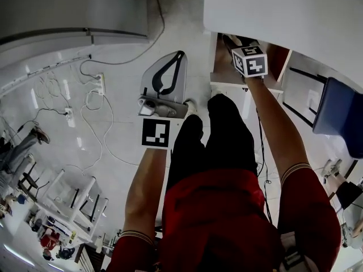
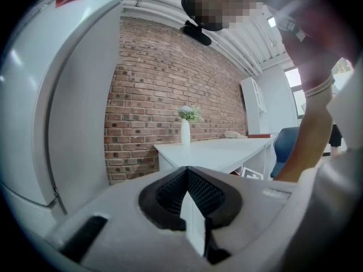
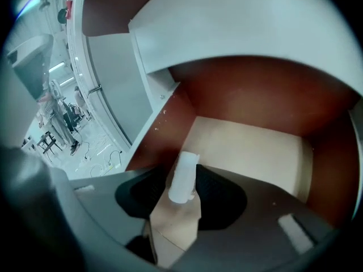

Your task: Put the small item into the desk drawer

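Note:
A small white cylinder lies between the jaws of my right gripper, inside the open desk drawer. A strip of the pale drawer floor shows between the cylinder and the left pad, so the jaws stand open and do not press on it. In the head view the right gripper reaches into the brown-walled drawer under the white desk top; the cylinder is hidden there. My left gripper hangs over the floor left of the drawer, shut and empty, its tips meeting.
The person's black-trousered legs stand just before the drawer front. A blue chair is at the right. Cables and power strips run over the floor at the left, below a white cabinet. A white table with a vase stands before a brick wall.

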`<state>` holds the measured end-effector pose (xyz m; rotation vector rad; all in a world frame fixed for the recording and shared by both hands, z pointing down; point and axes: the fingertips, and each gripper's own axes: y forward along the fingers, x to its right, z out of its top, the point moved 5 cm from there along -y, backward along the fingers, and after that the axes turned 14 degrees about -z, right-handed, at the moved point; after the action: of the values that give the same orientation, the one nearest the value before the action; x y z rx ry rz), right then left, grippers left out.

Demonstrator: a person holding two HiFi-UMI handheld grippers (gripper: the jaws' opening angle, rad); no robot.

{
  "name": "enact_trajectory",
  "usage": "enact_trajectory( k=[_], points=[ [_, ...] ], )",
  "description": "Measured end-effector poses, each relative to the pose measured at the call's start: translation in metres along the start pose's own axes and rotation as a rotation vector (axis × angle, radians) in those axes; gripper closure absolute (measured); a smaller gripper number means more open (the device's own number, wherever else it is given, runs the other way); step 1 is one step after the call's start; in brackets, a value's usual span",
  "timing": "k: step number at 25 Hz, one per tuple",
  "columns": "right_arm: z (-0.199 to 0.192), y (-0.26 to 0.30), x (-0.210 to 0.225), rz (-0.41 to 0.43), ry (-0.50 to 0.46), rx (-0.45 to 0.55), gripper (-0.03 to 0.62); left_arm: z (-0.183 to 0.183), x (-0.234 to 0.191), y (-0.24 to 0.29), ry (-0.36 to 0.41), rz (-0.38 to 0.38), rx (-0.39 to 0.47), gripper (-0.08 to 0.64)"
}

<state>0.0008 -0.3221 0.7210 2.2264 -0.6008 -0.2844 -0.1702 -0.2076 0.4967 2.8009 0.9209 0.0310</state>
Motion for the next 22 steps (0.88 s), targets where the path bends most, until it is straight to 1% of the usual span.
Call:
enact_trajectory(
  k=[5, 8, 11, 14, 19, 22],
  points=[
    [0.014, -0.041, -0.004, -0.006, -0.005, 0.048, 0.428, 0.005, 0.008, -0.008, 0.004, -0.036, 0.007, 0.555],
    [0.026, -0.076, -0.011, 0.010, -0.007, 0.092, 0.443, 0.015, 0.014, -0.013, 0.002, -0.054, 0.029, 0.555],
    [0.041, -0.116, -0.027, 0.046, -0.021, 0.150, 0.465, 0.027, 0.021, -0.018, 0.008, -0.073, 0.050, 0.555],
    [0.056, -0.161, -0.042, 0.075, -0.010, 0.218, 0.492, 0.044, 0.032, -0.024, 0.009, -0.093, 0.077, 0.555],
    [0.081, -0.233, -0.060, 0.098, 0.019, 0.327, 0.527, 0.067, 0.056, -0.038, 0.006, -0.134, 0.088, 0.555],
    [0.092, -0.272, -0.067, 0.108, 0.023, 0.383, 0.554, 0.082, 0.065, -0.048, -0.007, -0.137, 0.103, 0.555]
  ],
)
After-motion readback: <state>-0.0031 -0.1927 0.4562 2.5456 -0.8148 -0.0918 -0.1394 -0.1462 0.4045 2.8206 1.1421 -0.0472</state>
